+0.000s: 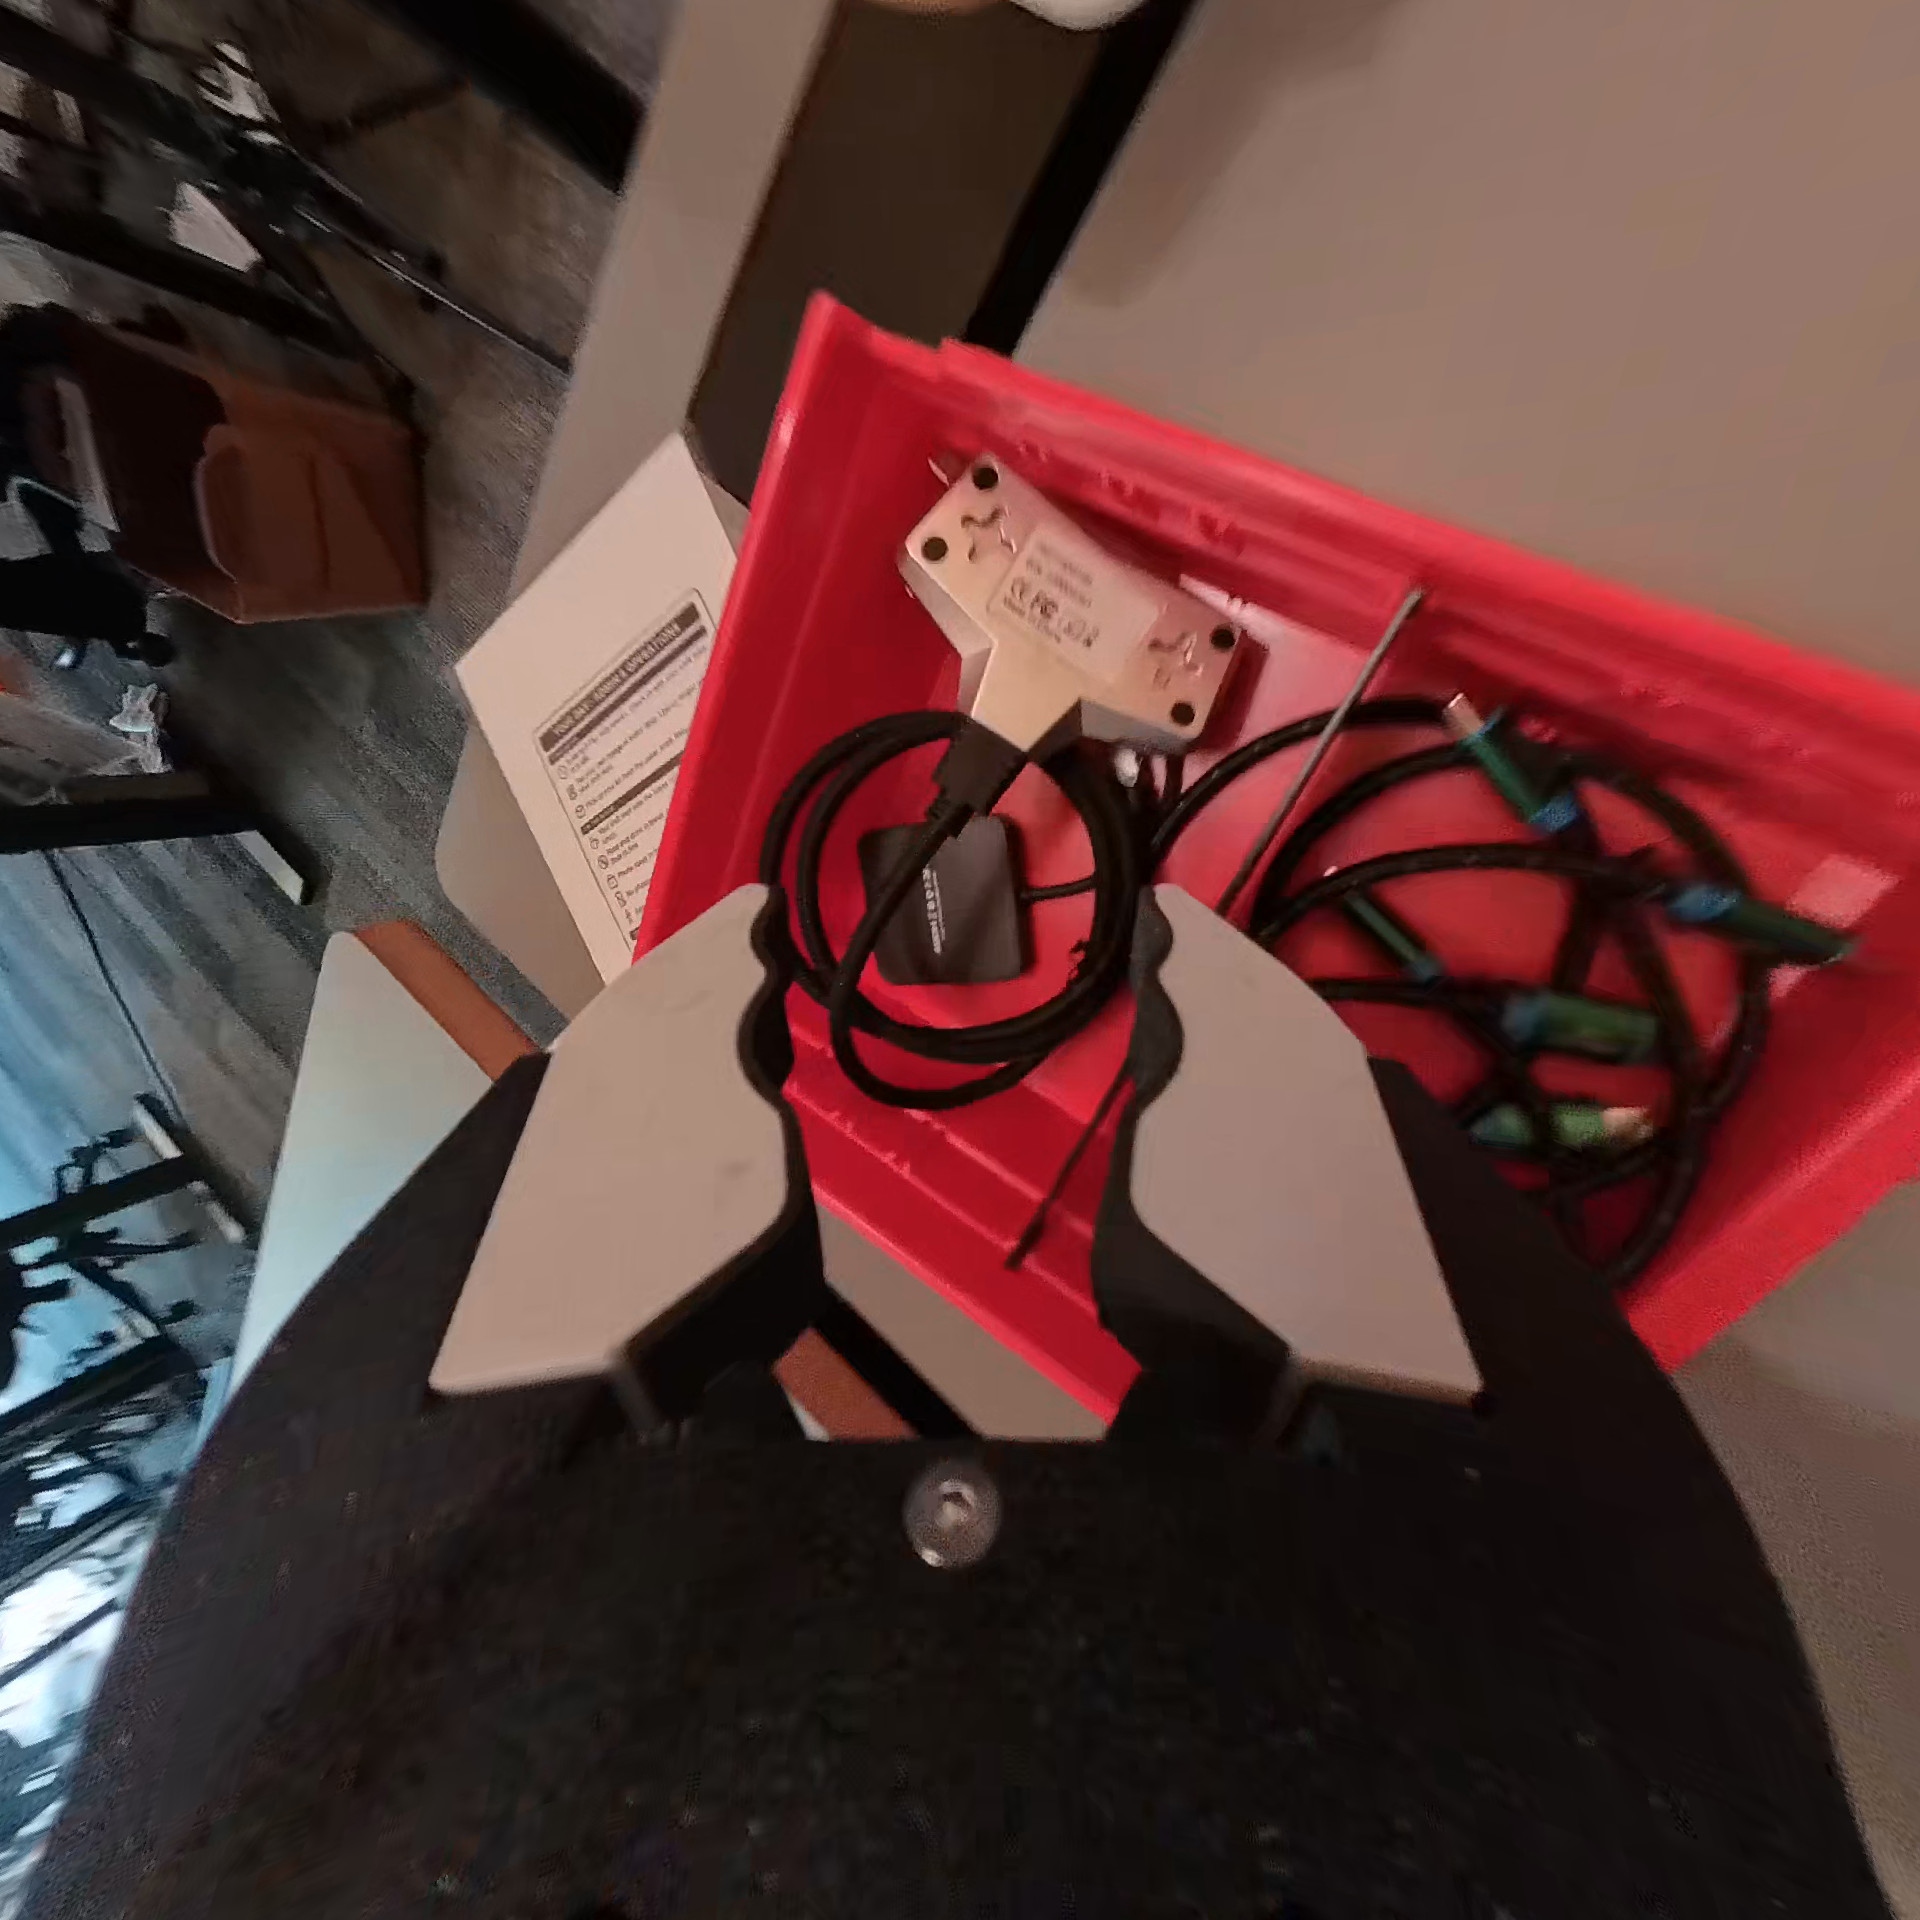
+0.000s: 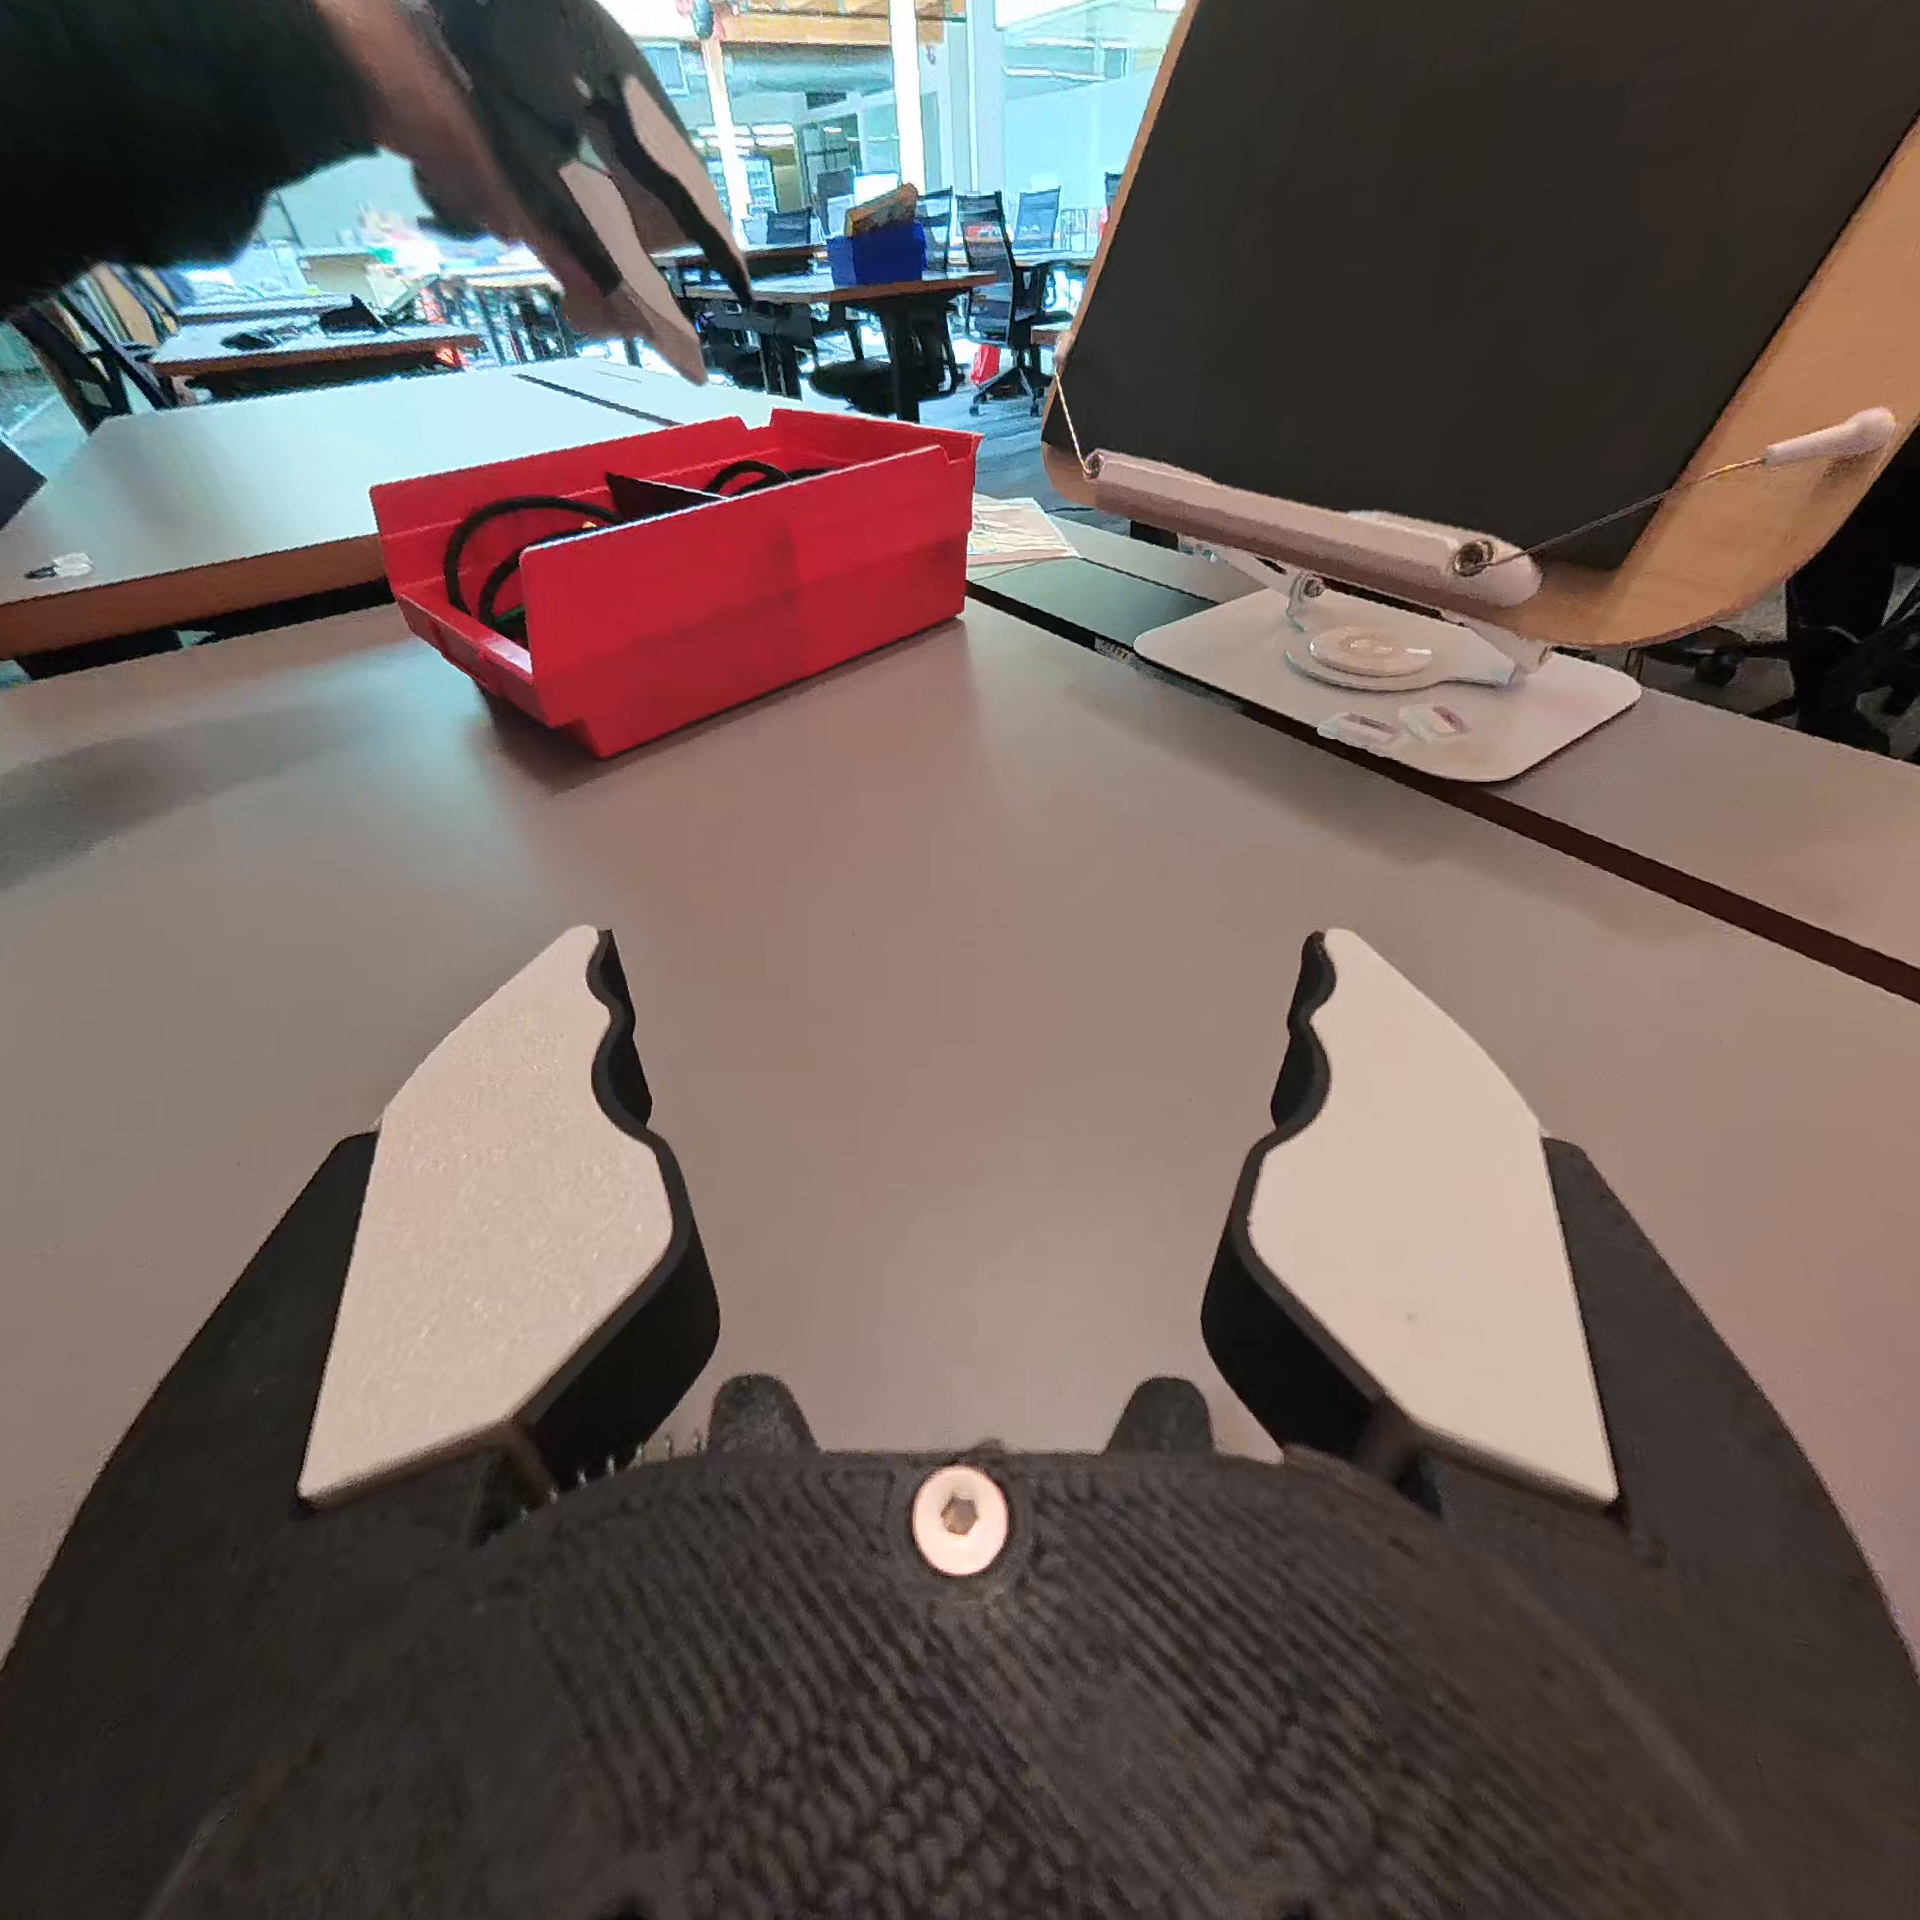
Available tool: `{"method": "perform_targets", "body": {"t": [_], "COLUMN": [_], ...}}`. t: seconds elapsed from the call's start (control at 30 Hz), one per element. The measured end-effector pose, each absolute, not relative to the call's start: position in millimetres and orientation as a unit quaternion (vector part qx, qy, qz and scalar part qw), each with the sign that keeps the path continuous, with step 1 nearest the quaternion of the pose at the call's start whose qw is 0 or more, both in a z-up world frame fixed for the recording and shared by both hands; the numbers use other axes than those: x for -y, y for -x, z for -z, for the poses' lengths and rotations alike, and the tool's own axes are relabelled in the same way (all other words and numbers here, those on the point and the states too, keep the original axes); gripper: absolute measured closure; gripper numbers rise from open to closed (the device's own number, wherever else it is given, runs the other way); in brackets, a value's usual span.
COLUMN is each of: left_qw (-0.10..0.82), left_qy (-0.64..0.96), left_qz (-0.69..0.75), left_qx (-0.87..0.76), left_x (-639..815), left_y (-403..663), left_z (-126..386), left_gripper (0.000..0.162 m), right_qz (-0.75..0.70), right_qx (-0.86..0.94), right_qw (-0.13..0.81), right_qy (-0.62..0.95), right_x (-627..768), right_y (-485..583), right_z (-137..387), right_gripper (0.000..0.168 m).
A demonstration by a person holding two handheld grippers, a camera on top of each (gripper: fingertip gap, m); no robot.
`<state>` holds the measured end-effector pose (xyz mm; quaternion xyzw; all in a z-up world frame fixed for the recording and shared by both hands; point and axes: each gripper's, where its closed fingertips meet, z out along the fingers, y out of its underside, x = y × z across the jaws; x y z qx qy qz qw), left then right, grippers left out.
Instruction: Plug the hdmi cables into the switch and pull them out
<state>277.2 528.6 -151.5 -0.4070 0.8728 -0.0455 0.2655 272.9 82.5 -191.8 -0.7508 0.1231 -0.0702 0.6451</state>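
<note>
A red bin (image 1: 1558, 582) sits on the grey table. In its left compartment a silver T-shaped switch (image 1: 1070, 613) lies label side up, with a coiled black cable (image 1: 821, 997) and a small black box (image 1: 951, 914). The right compartment holds several black HDMI cables (image 1: 1538, 966) with green and blue plugs. My left gripper (image 1: 956, 914) is open and empty, hovering above the left compartment. In the right wrist view the bin (image 2: 675, 582) stands far ahead, with the left gripper (image 2: 665, 281) above it. My right gripper (image 2: 961, 956) is open and empty, low over the table.
A thin black divider (image 1: 1320, 748) splits the bin. A white printed sheet (image 1: 603, 707) lies beside the bin at the table's edge. A tilted dark board on a white stand (image 2: 1382, 665) is at the right. Desks and chairs (image 2: 883, 301) fill the background.
</note>
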Motion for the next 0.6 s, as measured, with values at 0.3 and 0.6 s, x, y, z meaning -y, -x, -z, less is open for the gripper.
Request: {"method": "perform_targets", "body": {"t": [0.3,0.6], "left_qw": [0.188,0.184], "left_qy": [0.318,0.293], "left_qz": [-0.074,-0.100], "left_qx": [-0.926,-0.933], "left_x": [-554.4,-560.8], "left_y": [-302.2,-315.9], "left_z": [229.1,249.8], "left_gripper": [0.112,0.133], "right_qz": [0.046,0.042], "right_qx": [-0.130,-0.123], "right_qw": [0.665,0.664], "right_qy": [0.734,0.737], "right_x": [-82.6,-85.6], "right_y": [-268.7,-264.5], "right_z": [189.3,192.1], "right_gripper": [0.059,0.060]}}
